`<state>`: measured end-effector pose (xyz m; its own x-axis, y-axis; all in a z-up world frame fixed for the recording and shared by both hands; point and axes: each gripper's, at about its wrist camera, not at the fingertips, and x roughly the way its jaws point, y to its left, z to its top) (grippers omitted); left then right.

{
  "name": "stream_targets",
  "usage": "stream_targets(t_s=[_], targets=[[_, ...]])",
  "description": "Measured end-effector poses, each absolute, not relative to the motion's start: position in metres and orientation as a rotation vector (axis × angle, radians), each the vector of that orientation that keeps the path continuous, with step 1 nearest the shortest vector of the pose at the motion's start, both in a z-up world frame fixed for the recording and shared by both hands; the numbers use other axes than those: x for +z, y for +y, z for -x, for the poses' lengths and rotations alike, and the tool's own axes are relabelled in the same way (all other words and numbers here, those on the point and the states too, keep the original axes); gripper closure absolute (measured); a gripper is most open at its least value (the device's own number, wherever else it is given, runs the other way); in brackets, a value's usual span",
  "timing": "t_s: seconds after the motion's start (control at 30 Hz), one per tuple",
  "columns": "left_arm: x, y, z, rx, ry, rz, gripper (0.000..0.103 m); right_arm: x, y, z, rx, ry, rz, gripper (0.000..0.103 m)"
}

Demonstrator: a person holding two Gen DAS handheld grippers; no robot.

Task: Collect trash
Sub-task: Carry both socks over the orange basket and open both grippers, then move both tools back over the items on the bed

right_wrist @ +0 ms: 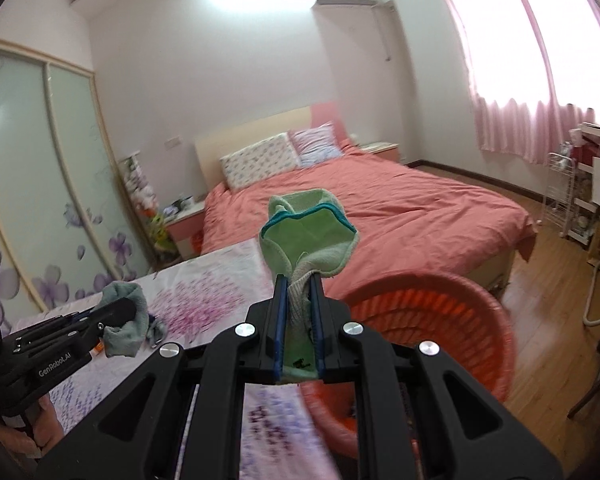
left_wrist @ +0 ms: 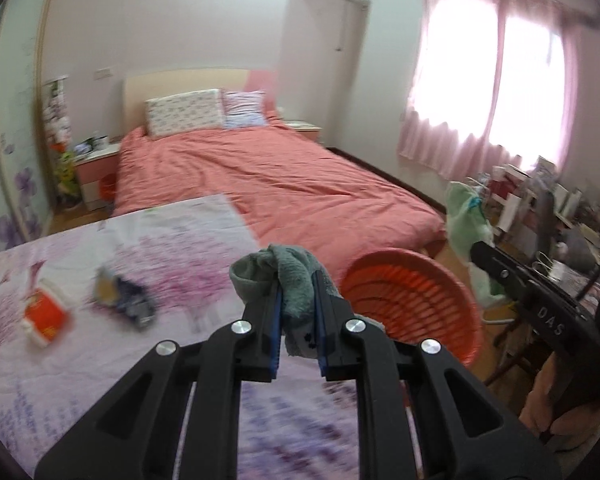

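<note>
We judge the step as carrying both socks to the orange basket [right_wrist: 440, 320], which sits just right of and below both grippers; best to get each fully over the rim before letting go, w/o snagging. Left gripper [left_wrist: 296, 300] is clenched on the grey-green sock [left_wrist: 288, 276]. Right gripper [right_wrist: 300, 300] is clamped on the light green sock [right_wrist: 308, 232], approx. above the basket's near edge.
</note>
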<state>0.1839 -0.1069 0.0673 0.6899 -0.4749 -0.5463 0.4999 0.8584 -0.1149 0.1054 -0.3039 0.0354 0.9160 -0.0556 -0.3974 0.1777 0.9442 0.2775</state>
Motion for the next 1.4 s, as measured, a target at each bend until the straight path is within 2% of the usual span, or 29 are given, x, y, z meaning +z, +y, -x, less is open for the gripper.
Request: stream_targets(t_s=[0.33,0.63,0.67,0.77,0.83,0.87,1.0,1.07,1.33,1.4], targets=[[0.057,-0.202,-0.185,-0.734,0.6,-0.091,0.088,0.017,-0.348,-0.103,-0.204,0.386,-0.384,0.091],[0.024,-0.246,-0.207,-0.792,0.651,-0.132,0.086,-0.005,-0.385,-0.111,-0.226,0.407,-0.471,0.091],[0.018,-0.25,-0.212,-0.787,0.663,-0.135,0.084,-0.009,-0.388,-0.114,-0.227,0.412,-0.482,0.091],[0.006,-0.256,-0.222,-0.771,0.687,-0.144,0.069,-0.019,-0.396,-0.118,-0.214,0.437,-0.512,0.087],[-0.003,-0.256,-0.229,-0.743,0.7,-0.158,0.059,-0.025,-0.398,-0.121,-0.215,0.455,-0.523,0.075],[-0.006,-0.255,-0.231,-0.738,0.705,-0.159,0.058,-0.028,-0.397,-0.122,-0.213,0.466,-0.527,0.071],[-0.016,-0.246,-0.24,-0.7,0.732,-0.158,0.05,-0.034,-0.39,-0.123,-0.217,0.502,-0.513,0.063],[-0.019,-0.235,-0.245,-0.677,0.74,-0.157,0.049,-0.033,-0.385,-0.122,-0.229,0.512,-0.496,0.061],[-0.022,-0.172,-0.246,-0.545,0.711,-0.228,0.031,-0.019,-0.367,-0.124,-0.258,0.526,-0.418,0.054],[-0.022,-0.148,-0.244,-0.496,0.701,-0.25,0.028,-0.016,-0.358,-0.126,-0.26,0.532,-0.396,0.044]])
